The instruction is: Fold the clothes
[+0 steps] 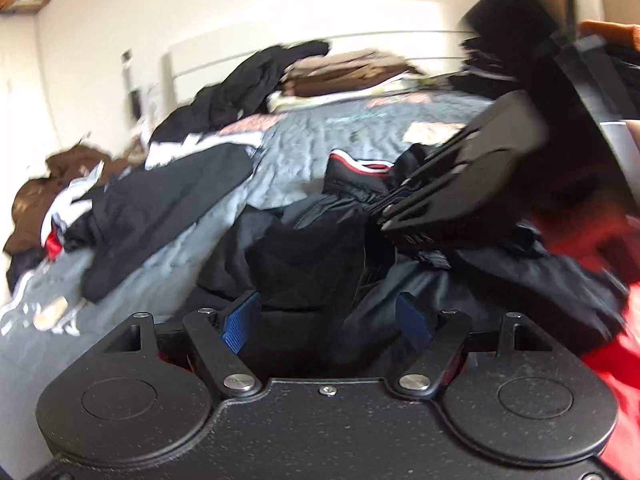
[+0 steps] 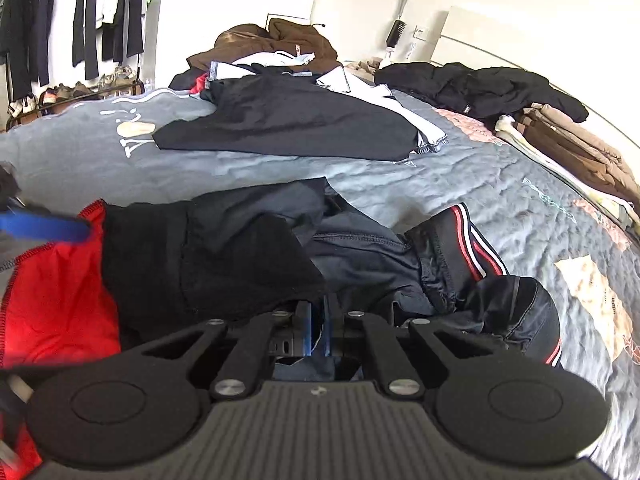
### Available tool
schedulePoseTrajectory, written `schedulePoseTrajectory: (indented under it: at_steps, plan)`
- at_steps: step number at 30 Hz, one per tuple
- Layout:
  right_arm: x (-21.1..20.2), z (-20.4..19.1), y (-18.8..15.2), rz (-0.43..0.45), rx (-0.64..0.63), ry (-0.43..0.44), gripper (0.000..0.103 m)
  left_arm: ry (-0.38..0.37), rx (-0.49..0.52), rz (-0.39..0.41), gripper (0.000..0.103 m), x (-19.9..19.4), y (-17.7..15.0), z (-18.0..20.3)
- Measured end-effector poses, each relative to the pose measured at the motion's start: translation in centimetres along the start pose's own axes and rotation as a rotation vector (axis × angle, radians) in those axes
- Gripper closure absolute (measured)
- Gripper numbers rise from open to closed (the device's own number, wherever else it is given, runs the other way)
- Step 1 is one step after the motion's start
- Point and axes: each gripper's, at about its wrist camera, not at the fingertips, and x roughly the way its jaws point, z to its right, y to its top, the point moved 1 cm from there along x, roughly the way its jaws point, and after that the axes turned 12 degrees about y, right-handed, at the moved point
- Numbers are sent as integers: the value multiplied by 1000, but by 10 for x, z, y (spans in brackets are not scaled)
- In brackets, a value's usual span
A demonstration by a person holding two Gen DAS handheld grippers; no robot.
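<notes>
Left tool (image 1: 328, 320) wide, empty | right tool (image 2: 318, 330) pinching dark jacket (image 2: 360, 256) — crumpled, red-white striped cuff

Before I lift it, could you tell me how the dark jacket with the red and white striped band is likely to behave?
The jacket looks floppy: it lies crumpled in soft folds on the bedspread, so it will probably sag and trail. Its fabric has a slight sheen, so it may slip in a loose grip. The right claw is shut on a fold, which suggests thin cloth.
</notes>
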Motion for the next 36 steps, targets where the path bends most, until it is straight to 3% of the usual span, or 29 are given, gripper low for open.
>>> schedulePoseTrajectory:
  at_steps: [7, 10, 13, 18, 22, 25, 28, 32, 36]
  plan:
    - [-3, -1, -5, -5, 3, -9, 97, 81, -142, -88, 42, 44, 7, -3]
    - [4, 2, -10, -23, 4, -39, 97, 150, -186, -137, 48, 46, -3, -22]
    - [16, 8, -15, -55, 25, -65, 97, 203, -217, -173, 48, 36, -19, -45]
    - [22, 14, -24, -66, 61, -67, 97, 181, -214, -184, 48, 20, -31, -63]
    - [-16, -1, -19, 23, 56, 90, 92, 149, -177, -163, 48, 19, -29, -59]
    - [-30, -26, -15, 8, -62, 147, 84, 137, -166, -161, 59, 18, -33, -55]
    - [-16, -39, -13, -41, -112, 183, 77, 139, -140, -146, 66, 17, -33, -51]
    - [13, -48, -13, -120, -146, 180, 77, 130, -131, -130, 86, 16, -35, -52]
    - [23, -39, -13, -70, -69, 108, 85, 118, -75, -135, 88, 5, -43, -53]
